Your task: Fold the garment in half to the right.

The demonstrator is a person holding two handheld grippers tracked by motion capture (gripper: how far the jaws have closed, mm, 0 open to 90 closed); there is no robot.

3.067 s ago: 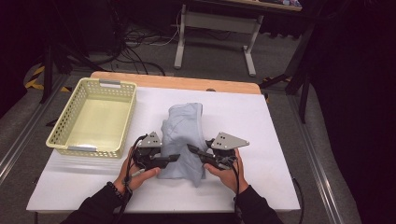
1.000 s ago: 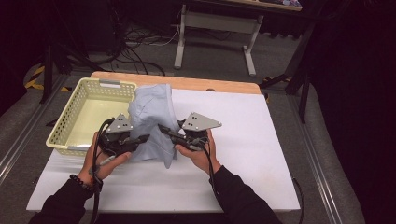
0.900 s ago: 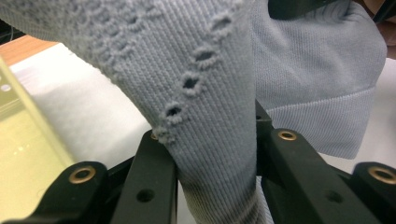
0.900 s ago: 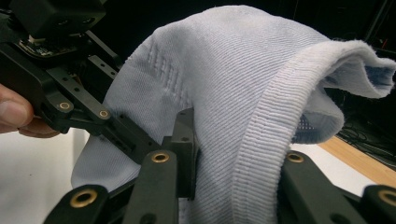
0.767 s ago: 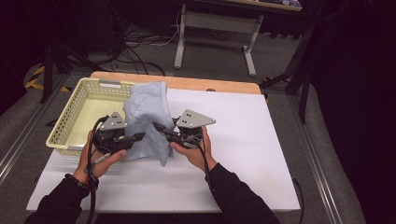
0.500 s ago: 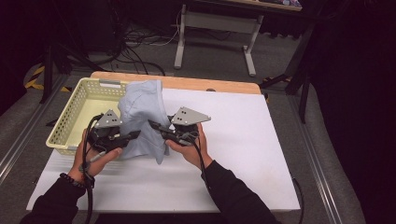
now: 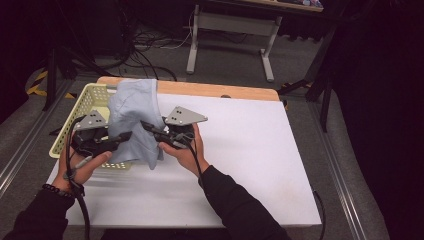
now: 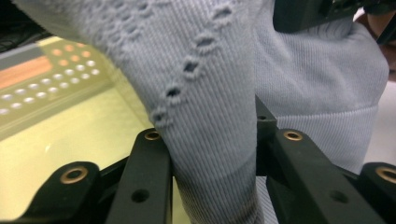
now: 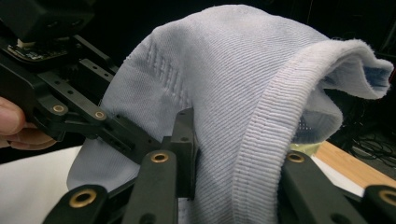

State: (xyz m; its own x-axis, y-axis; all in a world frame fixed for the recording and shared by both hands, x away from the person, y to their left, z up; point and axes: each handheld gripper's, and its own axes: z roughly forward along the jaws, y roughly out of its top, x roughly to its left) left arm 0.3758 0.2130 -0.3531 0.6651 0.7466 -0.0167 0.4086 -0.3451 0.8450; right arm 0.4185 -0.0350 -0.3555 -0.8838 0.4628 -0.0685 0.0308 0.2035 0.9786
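Currently pale blue knit garment (image 7: 134, 117) held up off table, hanging over right rim of yellow perforated basket (image 7: 85, 107) at table's left edge. Left gripper (image 7: 123, 136) jaws clamped on fold of knit; left gripper view shows cloth (image 8: 210, 107) pinched between both black jaws, basket floor (image 8: 60, 140) beneath. Right gripper (image 7: 148, 126) jaws closed on ribbed hem (image 9: 261, 154) from opposite side. White table cover (image 7: 260, 150) bare toward right edge; wooden strip (image 7: 220, 90) along far edge.
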